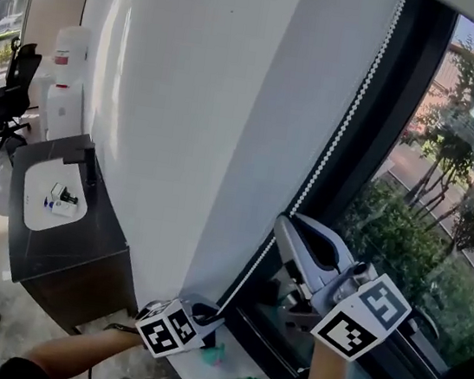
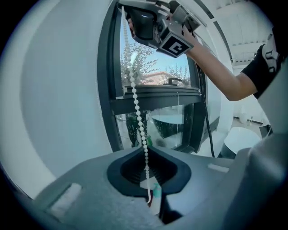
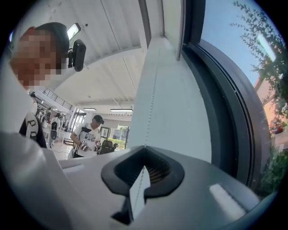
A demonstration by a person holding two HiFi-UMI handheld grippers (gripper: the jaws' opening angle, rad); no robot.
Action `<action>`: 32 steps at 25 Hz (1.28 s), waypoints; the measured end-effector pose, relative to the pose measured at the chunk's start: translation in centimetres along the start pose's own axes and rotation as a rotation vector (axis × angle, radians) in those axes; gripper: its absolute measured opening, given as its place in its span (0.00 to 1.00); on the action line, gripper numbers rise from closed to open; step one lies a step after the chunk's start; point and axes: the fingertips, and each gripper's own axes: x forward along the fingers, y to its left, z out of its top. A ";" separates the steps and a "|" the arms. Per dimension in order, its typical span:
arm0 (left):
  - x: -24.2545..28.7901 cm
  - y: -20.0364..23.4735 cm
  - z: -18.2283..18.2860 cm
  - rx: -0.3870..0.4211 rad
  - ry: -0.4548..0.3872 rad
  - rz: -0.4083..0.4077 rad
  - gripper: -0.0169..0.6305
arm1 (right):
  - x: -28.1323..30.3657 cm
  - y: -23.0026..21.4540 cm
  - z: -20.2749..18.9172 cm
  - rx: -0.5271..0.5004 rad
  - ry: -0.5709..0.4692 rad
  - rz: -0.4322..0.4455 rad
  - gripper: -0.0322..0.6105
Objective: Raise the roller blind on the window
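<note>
Now | left tool (image 2: 150, 197) low, pressed onto bead chain (image 1: 338, 137) beside window frame (image 1: 376, 134), for tension | right tool (image 1: 289, 227) higher, pinching same chain, placed for a hand-over-hand pull | blind itself not made out

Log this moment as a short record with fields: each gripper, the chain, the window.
left gripper: low, jaws shut on the bead chain
right gripper: higher up the same chain, jaws shut on it
bead chain: runs down beside the dark frame to the left gripper
window: glass uncovered where it shows, trees outside
</note>
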 end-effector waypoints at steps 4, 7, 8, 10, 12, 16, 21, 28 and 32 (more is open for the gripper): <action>-2.3 0.6 1.8 -0.144 -0.110 -0.002 0.16 | -0.8 -0.4 0.0 -0.047 -0.021 -0.059 0.06; -5.9 1.2 5.6 -0.293 -0.332 0.001 0.21 | -1.2 -0.2 -3.4 -0.060 0.041 -0.066 0.06; -7.1 1.5 6.8 -0.315 -0.394 0.021 0.21 | -1.4 0.0 -5.4 -0.054 0.075 -0.071 0.06; -9.0 2.1 8.6 -0.316 -0.472 0.078 0.21 | -2.3 0.2 -9.3 -0.041 0.128 -0.100 0.06; -10.0 2.8 9.7 -0.296 -0.507 0.142 0.21 | -3.2 0.1 -11.8 -0.031 0.134 -0.150 0.06; -10.4 3.1 10.2 -0.315 -0.518 0.214 0.19 | -3.6 0.5 -13.0 -0.003 0.120 -0.198 0.06; -11.0 2.7 9.8 -0.354 -0.517 0.301 0.18 | -4.0 1.4 -13.0 -0.036 0.144 -0.309 0.06; -10.6 1.9 7.7 -0.338 -0.471 0.421 0.06 | -7.7 2.7 -18.7 0.049 0.187 -0.546 0.09; -10.0 1.2 6.4 -0.303 -0.417 0.463 0.03 | -8.2 4.0 -21.5 0.130 0.232 -0.575 0.06</action>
